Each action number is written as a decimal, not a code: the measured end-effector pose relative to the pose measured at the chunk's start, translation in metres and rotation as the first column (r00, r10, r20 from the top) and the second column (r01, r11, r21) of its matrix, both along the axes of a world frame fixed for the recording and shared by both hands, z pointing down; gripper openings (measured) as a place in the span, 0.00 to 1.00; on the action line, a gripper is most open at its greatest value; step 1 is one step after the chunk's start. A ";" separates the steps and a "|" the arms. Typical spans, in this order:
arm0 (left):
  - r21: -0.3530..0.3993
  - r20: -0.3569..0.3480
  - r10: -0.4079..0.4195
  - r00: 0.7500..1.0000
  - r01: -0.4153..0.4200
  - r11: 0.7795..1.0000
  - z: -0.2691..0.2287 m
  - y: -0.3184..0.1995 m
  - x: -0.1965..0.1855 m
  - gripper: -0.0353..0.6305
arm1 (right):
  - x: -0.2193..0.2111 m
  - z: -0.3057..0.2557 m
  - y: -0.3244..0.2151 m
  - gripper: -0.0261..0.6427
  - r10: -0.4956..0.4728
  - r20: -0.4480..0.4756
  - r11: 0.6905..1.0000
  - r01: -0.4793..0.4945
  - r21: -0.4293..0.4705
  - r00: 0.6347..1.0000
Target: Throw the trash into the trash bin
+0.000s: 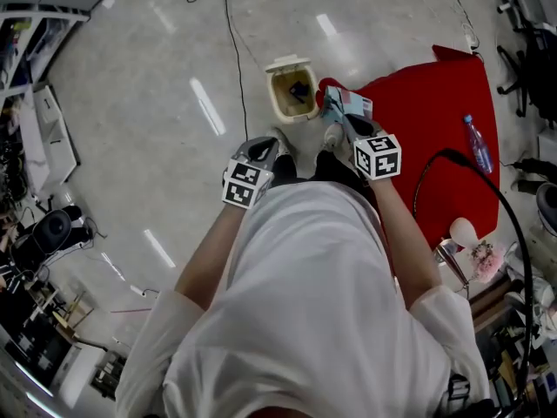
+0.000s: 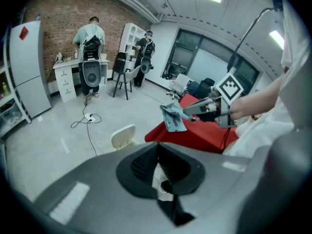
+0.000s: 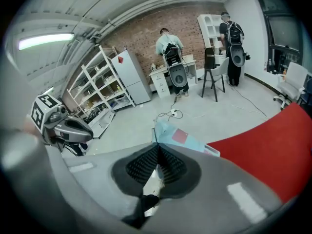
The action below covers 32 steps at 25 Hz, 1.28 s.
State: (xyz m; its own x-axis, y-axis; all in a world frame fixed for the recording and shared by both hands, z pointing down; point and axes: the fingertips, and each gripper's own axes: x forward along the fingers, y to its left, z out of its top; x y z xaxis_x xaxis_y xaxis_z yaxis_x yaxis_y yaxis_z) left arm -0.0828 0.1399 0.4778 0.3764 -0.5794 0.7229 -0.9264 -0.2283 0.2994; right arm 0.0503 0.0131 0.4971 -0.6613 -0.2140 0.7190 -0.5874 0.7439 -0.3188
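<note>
Closest in, mark the white shirt and both forearms reaching out toward the trash bin on the floor. Just short of that bin and to its left, find the left tongs clenched on nothing, pads met with no trash between; hold them on that side, clear of the rim, so as not to knock the bin or block its mouth. On the near right of the bin, see the right tongs clamped tight on the light-blue packet, hanging just beside the right rim and not yet over the opening. Judging by that, carry the packet across until squarely above the mouth, well inside the rim, before letting go; lower a little first, to guard against a flat, light wrapper fluttering off the edge onto the floor. Spread the tongs wide, then lift straight away, guarding against thin film sticking to them. Mind the raised lid at the far side of the bin and avoid nudging it shut. Inside the bin, note a dark item already at the bottom. Beyond the bin to its right, leave alone the red-draped desk and the plastic bottle on it. Farther past the bin, keep off the black cable trailing across the floor.
</note>
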 end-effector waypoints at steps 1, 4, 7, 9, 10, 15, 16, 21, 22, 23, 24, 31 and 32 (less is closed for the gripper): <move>-0.001 -0.003 -0.005 1.000 0.005 1.000 0.001 0.001 -0.004 0.06 | -0.009 0.001 0.004 0.04 -0.016 0.004 1.000 0.016 -0.003 1.000; -0.013 -0.018 -0.020 1.000 0.020 1.000 0.006 0.005 -0.015 0.06 | -0.032 0.004 0.016 0.04 -0.062 0.011 0.998 0.062 -0.012 0.998; -0.027 -0.031 -0.028 0.999 0.027 0.999 0.018 0.005 -0.021 0.06 | -0.047 0.009 0.023 0.04 -0.084 0.018 0.996 0.084 -0.023 0.996; -0.031 -0.037 -0.029 0.999 0.028 0.999 0.025 0.003 -0.026 0.06 | -0.057 0.014 0.026 0.04 -0.095 0.022 0.995 0.095 -0.026 0.995; -0.031 -0.039 -0.029 0.999 0.028 0.999 0.028 0.002 -0.029 0.06 | -0.063 0.017 0.028 0.04 -0.103 0.022 0.994 0.103 -0.027 0.994; -0.042 -0.039 -0.040 0.998 0.039 0.998 0.043 0.001 -0.047 0.06 | -0.084 0.038 0.035 0.04 -0.130 0.013 0.990 0.130 -0.048 0.991; -0.044 -0.038 -0.044 0.998 0.042 0.998 0.046 -0.001 -0.051 0.06 | -0.086 0.044 0.035 0.04 -0.130 0.012 0.990 0.130 -0.054 0.991; -0.062 -0.036 -0.054 0.998 0.052 0.997 0.069 -0.006 -0.066 0.06 | -0.100 0.075 0.030 0.04 -0.136 0.007 0.988 0.136 -0.078 0.991; -0.066 -0.037 -0.054 0.998 0.052 0.996 0.075 -0.007 -0.067 0.06 | -0.103 0.083 0.030 0.04 -0.137 0.003 0.987 0.136 -0.083 0.991; -0.070 -0.039 -0.053 0.998 0.051 0.996 0.081 -0.008 -0.069 0.06 | -0.106 0.092 0.029 0.04 -0.135 0.000 0.987 0.135 -0.088 0.991; -0.074 -0.040 -0.052 0.998 0.049 0.996 0.088 -0.009 -0.070 0.06 | -0.109 0.100 0.028 0.04 -0.130 -0.001 0.987 0.129 -0.094 0.992; -0.086 -0.058 -0.035 0.998 0.030 0.996 0.127 -0.024 -0.065 0.06 | -0.126 0.156 0.021 0.04 -0.035 0.014 0.990 0.037 -0.139 0.999; -0.089 -0.058 -0.028 0.998 0.023 0.996 0.131 -0.025 -0.063 0.06 | -0.128 0.165 0.021 0.04 -0.034 0.015 0.989 0.035 -0.143 0.999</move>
